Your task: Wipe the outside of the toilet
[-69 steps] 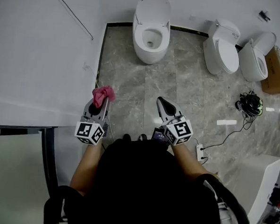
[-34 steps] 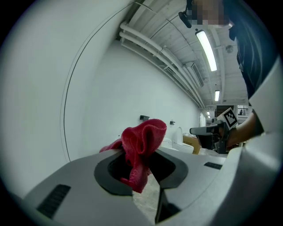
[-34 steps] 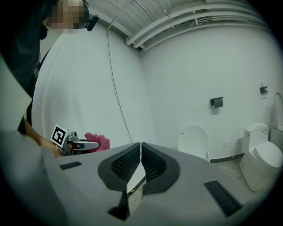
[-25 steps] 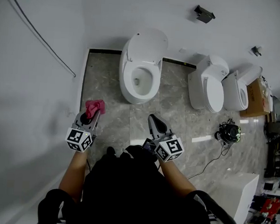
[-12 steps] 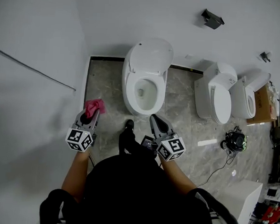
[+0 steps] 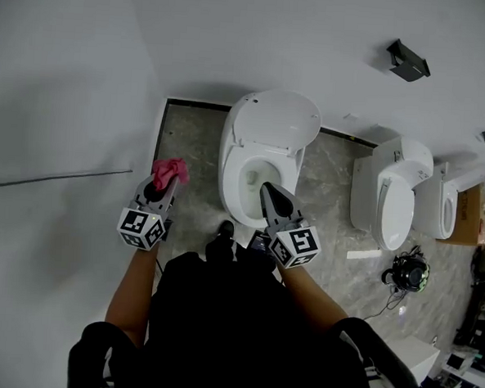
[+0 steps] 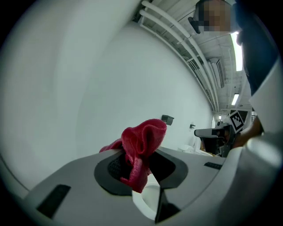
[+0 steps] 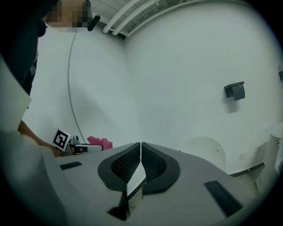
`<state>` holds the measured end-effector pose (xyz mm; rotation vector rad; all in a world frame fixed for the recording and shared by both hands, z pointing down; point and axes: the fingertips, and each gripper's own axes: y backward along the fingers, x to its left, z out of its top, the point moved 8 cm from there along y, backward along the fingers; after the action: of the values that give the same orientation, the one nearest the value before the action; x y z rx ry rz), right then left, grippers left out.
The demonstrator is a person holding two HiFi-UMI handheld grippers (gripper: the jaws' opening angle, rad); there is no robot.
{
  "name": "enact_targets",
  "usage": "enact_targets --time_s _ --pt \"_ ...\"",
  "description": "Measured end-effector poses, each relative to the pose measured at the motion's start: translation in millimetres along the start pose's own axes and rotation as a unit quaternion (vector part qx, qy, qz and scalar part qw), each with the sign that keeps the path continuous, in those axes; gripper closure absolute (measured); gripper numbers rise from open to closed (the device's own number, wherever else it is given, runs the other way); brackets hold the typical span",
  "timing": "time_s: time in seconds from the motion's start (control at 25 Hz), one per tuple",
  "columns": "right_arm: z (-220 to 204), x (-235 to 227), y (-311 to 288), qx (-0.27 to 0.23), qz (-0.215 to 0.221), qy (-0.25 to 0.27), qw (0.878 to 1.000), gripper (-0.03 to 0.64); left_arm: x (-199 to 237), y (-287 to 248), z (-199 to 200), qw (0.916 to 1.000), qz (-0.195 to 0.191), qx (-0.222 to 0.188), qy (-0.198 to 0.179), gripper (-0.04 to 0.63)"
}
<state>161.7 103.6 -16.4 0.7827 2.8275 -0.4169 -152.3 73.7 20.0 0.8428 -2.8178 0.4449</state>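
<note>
A white toilet [image 6: 240,160] with its lid [image 6: 278,121] raised stands against the wall straight ahead in the head view; the lid [image 8: 204,152] also shows in the right gripper view. My left gripper [image 6: 165,180] hangs left of the bowl over the floor, shut on a pink cloth [image 6: 170,171] that bunches out past its tips. The same cloth [image 7: 142,148] fills the jaws in the left gripper view. My right gripper [image 6: 270,191] hovers above the bowl's front rim, jaws pressed together with nothing between them [image 8: 140,145].
Two more white toilets [image 6: 393,202] stand to the right along the wall, with a cardboard box [image 6: 470,218] beyond. A coiled cable [image 6: 408,275] lies on the grey marble floor. A black bracket [image 6: 408,61] hangs on the wall. A white wall closes the left side.
I have walked up to the toilet: it has come from far ahead to right under my grippers. Both grippers keep their pose, the cloth still held in the left.
</note>
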Motion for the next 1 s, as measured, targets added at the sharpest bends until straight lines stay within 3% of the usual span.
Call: enact_targets --time_s 0.2,0.36,0.6,0.76,1.0 --pt "-11.1 -25.3 -52.0 0.014 0.010 -0.015 1.000 0.583 26.1 -64.2 6.6 0.9995 -0.014 0.014 -0.026 0.488" --pt "-28.1 -42.0 -91.7 0.041 -0.003 -0.034 0.999 0.583 57.3 -126.9 -3.1 0.9970 -0.050 0.041 -0.043 0.488" --pt "-55.3 -82.8 -157.0 0.077 -0.071 -0.053 0.993 0.583 108.3 -242.8 -43.0 0.9910 -0.100 0.077 -0.044 0.488" --pt "-73.9 -100.8 -193.5 0.086 -0.122 -0.096 0.984 0.583 135.3 -310.6 -67.5 0.9833 -0.133 0.106 -0.064 0.488" --pt "-114.5 -127.9 -242.6 0.089 -0.159 -0.118 0.976 0.583 158.1 -404.9 -120.7 0.9709 -0.157 0.150 -0.100 0.488"
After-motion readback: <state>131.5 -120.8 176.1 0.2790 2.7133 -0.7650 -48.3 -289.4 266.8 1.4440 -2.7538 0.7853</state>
